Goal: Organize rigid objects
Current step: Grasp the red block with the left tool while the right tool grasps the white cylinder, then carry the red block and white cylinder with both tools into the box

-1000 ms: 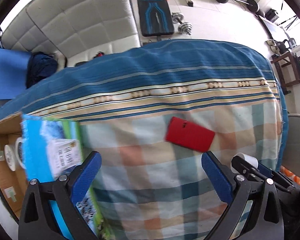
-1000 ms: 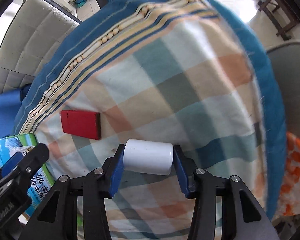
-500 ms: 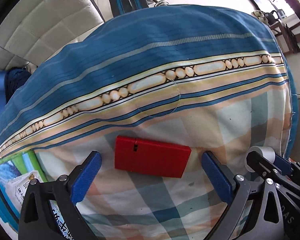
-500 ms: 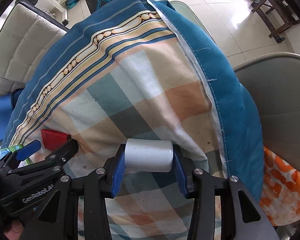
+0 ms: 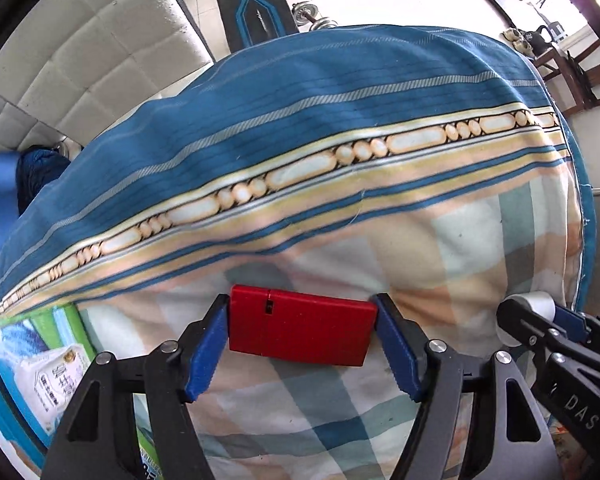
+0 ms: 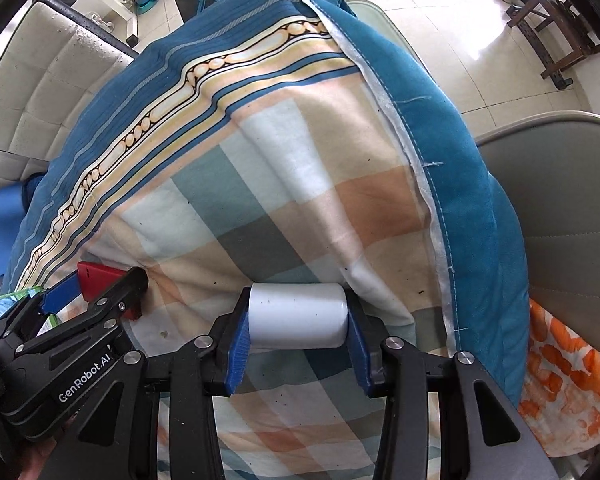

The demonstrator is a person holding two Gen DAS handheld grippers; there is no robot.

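Observation:
A flat red box (image 5: pixel 300 325) lies on the checked and blue-striped cloth (image 5: pixel 340 184). My left gripper (image 5: pixel 302 346) has its blue pads against both short ends of the red box, closed on it. It also shows in the right wrist view (image 6: pixel 96 280), partly hidden by the left gripper (image 6: pixel 100 304). My right gripper (image 6: pixel 298 330) is shut on a white cylinder (image 6: pixel 298 316), held sideways just above the cloth. The cylinder's end shows at the right in the left wrist view (image 5: pixel 534 304).
A blue and green printed carton (image 5: pixel 40 372) lies at the left by the left gripper. A grey chair (image 6: pixel 560 200) with an orange-patterned cloth (image 6: pixel 568 380) stands to the right. A white padded sofa (image 5: pixel 80 60) and gym gear stand beyond the cloth.
My left gripper has moved forward over the red box and closed its pads on the box's ends. My right gripper has kept the white cylinder and shifted slightly forward.

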